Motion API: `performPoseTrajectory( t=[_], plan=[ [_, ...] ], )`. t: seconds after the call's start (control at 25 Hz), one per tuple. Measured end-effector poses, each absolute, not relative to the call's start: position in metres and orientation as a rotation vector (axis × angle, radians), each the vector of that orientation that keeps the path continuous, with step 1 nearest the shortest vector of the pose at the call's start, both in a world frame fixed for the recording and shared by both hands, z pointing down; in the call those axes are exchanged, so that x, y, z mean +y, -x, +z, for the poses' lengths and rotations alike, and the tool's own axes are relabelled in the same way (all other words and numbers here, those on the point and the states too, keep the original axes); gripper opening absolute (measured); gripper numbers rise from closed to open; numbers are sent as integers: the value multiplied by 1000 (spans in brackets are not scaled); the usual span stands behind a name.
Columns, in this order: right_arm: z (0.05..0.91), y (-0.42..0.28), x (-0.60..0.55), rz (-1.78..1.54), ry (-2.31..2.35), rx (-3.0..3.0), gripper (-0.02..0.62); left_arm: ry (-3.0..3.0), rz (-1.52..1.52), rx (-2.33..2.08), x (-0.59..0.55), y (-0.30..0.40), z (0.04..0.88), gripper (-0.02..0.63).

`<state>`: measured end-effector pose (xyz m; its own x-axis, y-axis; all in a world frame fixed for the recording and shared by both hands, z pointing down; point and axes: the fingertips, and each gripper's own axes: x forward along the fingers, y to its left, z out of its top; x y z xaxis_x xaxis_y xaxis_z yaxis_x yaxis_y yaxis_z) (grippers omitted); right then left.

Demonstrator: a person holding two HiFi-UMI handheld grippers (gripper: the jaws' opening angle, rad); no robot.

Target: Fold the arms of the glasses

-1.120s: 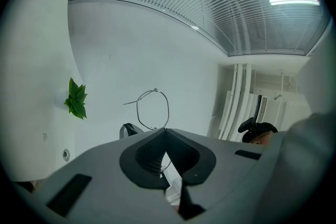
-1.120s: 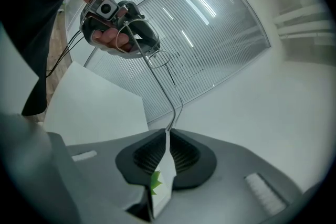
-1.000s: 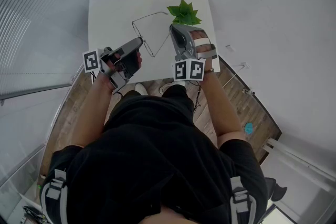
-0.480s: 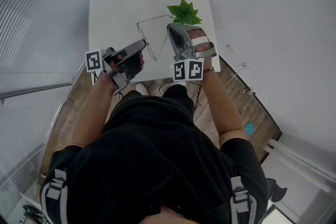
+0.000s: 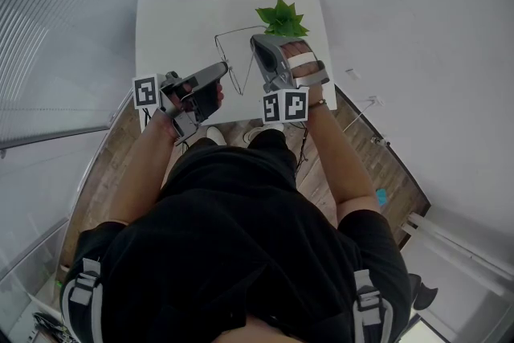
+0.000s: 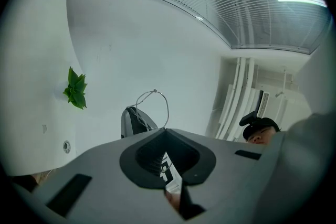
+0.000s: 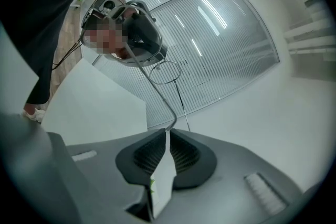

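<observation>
Thin wire-framed glasses (image 5: 234,31) hang above the white table (image 5: 173,20), held between my two grippers. My left gripper (image 5: 224,65) is shut on the frame at its left side. In the left gripper view a wire lens loop (image 6: 153,106) rises just past the closed jaws (image 6: 165,131). My right gripper (image 5: 255,42) is shut on one thin arm of the glasses. In the right gripper view that arm (image 7: 157,93) runs up from the closed jaws (image 7: 168,131) to a lens loop (image 7: 165,72). The other arm (image 5: 247,76) slants down between the grippers.
A small green plant (image 5: 281,18) stands at the table's right edge, just beyond my right gripper. The table's front edge (image 5: 233,118) is below both grippers, with wooden floor (image 5: 377,165) beyond. A slatted wall (image 5: 72,20) lies to the left.
The glasses frame has drawn in narrower and shifted right. The left gripper has edged slightly toward the right one. Both grips are unchanged.
</observation>
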<state>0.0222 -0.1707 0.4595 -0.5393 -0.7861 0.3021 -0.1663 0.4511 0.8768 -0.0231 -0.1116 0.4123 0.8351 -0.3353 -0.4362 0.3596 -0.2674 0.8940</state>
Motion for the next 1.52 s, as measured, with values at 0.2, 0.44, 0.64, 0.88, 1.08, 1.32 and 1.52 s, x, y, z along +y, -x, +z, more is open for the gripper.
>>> performPoseTrajectory(
  t=[0.2, 0.44, 0.64, 0.88, 1.08, 1.32, 1.52],
  plan=[
    [459, -14, -170, -1104, -765, -1978, 35, -1714, -659, 33, -111, 20, 413, 9],
    [455, 6, -169, -1141, -715, -1982, 37, -1714, -654, 43, -110, 23, 412, 9],
    [453, 15, -168, -1168, -690, -1978, 37, -1719, -651, 52, -109, 21, 412, 9],
    [453, 23, -166, -1199, -655, -1965, 38, -1720, -640, 67, -108, 21, 412, 9],
    [452, 31, -163, -1226, -624, -1945, 38, -1716, -626, 80, -108, 21, 411, 9],
    [458, 38, -158, -1271, -583, -1912, 35, -1718, -618, 101, -107, 19, 411, 9],
    [459, 42, -154, -1283, -577, -1921, 35, -1719, -617, 101, -107, 21, 412, 9]
  ],
)
